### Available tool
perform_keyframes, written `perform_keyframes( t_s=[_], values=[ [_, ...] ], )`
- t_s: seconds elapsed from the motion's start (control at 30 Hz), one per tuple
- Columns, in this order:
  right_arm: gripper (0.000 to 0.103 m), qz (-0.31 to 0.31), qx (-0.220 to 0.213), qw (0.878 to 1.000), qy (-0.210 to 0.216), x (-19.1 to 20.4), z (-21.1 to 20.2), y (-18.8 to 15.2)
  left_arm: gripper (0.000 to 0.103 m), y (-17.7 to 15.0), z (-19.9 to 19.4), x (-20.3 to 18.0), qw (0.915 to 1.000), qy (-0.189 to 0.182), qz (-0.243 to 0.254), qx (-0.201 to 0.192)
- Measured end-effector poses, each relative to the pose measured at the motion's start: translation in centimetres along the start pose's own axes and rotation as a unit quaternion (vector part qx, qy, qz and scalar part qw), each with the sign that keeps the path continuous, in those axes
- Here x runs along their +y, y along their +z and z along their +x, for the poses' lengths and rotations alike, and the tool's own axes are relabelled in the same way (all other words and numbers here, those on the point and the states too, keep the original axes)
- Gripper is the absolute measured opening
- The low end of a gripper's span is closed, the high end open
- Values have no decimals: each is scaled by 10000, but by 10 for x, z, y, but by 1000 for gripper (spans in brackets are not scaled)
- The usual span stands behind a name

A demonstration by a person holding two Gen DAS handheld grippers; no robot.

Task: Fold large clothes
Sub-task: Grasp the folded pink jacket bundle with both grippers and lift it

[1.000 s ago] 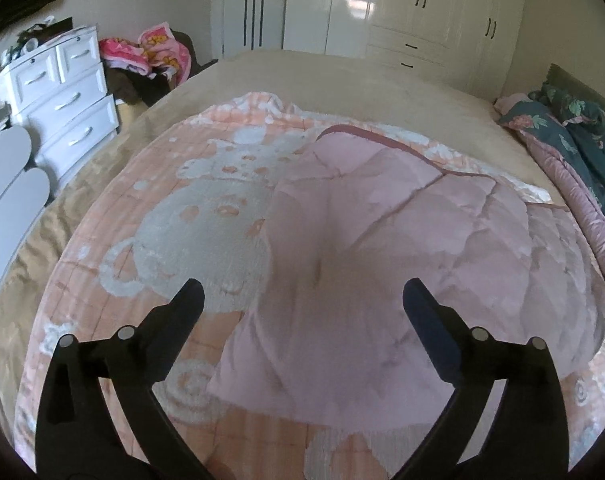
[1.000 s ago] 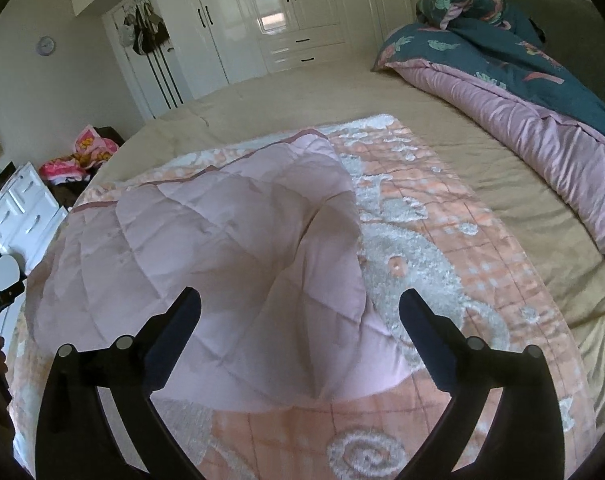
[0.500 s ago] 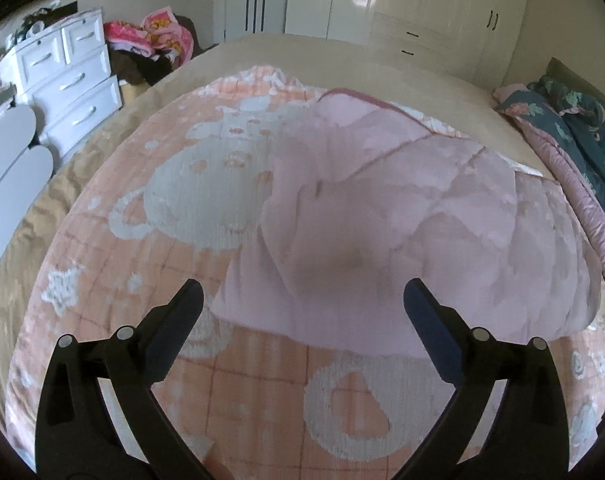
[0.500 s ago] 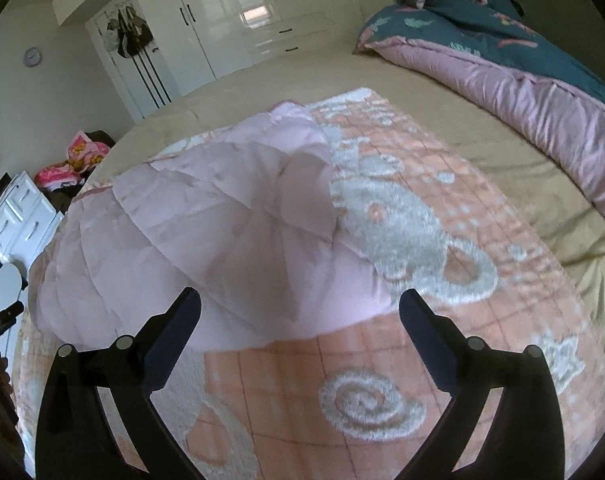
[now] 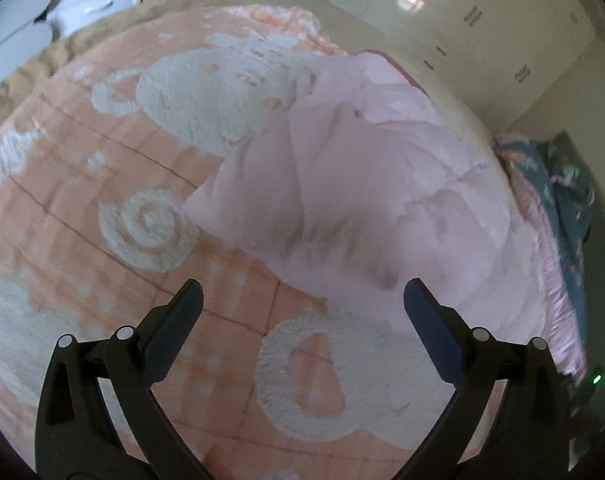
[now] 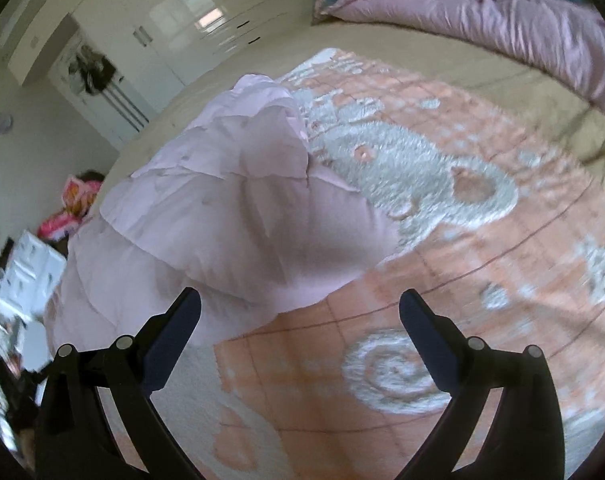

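The left tool's (image 5: 302,300) camera hangs low over the bed, looking along its fingers across the peach blanket (image 5: 74,200) toward the wardrobes (image 5: 482,20). The right tool's (image 6: 300,300) camera faces the same way from beside it. Both share the pink quilted coat (image 5: 362,192) (image 6: 238,208).

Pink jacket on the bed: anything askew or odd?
The pink jacket lies rumpled on the peach blanket, with creased panels overlapping unevenly, not flat or squared. Both the left gripper and right gripper are open and empty. No damage is visible; both views are motion-blurred.
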State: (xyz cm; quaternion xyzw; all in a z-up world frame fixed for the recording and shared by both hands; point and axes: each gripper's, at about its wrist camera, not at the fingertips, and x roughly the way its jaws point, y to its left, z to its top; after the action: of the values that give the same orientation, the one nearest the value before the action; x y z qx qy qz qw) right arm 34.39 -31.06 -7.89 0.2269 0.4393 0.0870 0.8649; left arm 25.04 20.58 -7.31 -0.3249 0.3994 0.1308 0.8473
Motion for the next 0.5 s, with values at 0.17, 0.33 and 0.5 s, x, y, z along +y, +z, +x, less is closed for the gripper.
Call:
perform_keyframes(
  t_s=[0.17,0.33,0.5],
  values=[
    [99,582,77,9981,204,-4,22,1,94,2,20,5,9987,-229,-424,170],
    [99,985,106,9943,397,-9,43,3,94,6,39,6,9965,-462,-675,176],
    [99,1010,-32,9938,473,-5,54,9,95,12,53,5,9937,-671,-882,180]
  ],
)
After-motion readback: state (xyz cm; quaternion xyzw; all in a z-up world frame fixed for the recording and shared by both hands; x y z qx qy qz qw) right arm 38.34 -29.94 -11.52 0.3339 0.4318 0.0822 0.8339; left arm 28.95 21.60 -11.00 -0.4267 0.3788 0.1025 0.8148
